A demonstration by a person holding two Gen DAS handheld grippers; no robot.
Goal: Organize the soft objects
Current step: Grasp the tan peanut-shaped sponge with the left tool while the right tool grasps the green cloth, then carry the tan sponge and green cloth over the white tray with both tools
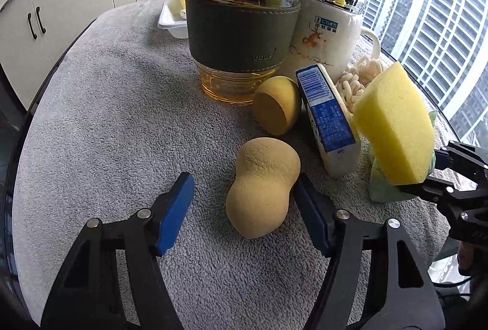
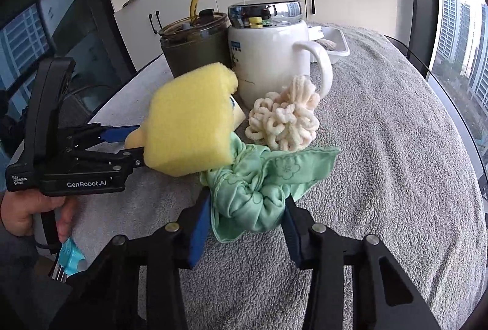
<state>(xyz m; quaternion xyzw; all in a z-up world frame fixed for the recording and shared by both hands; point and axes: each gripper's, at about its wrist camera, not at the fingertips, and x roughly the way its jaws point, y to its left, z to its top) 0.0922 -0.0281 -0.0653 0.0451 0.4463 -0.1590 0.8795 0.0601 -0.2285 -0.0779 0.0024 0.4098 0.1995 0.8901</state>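
Observation:
A tan gourd-shaped makeup sponge point(image 1: 262, 188) lies on the grey towel point(image 1: 106, 122) between the open fingers of my left gripper point(image 1: 244, 204), near the right pad. A second rounded tan sponge point(image 1: 276, 105) lies behind it. A yellow block sponge point(image 1: 396, 124) leans over a green scrunchie point(image 2: 256, 189). My right gripper point(image 2: 247, 226) is open with the scrunchie between its pads. A cream knitted scrunchie point(image 2: 285, 122) lies by the white mug point(image 2: 268, 55). The left gripper also shows in the right wrist view point(image 2: 128, 140).
A glass cup with dark sleeve and straw point(image 1: 241, 30) and the lidded white mug point(image 1: 326, 37) stand at the back. A blue-labelled pack point(image 1: 328, 116) leans beside them. A white tray point(image 1: 172, 20) sits behind. The towel covers a round table.

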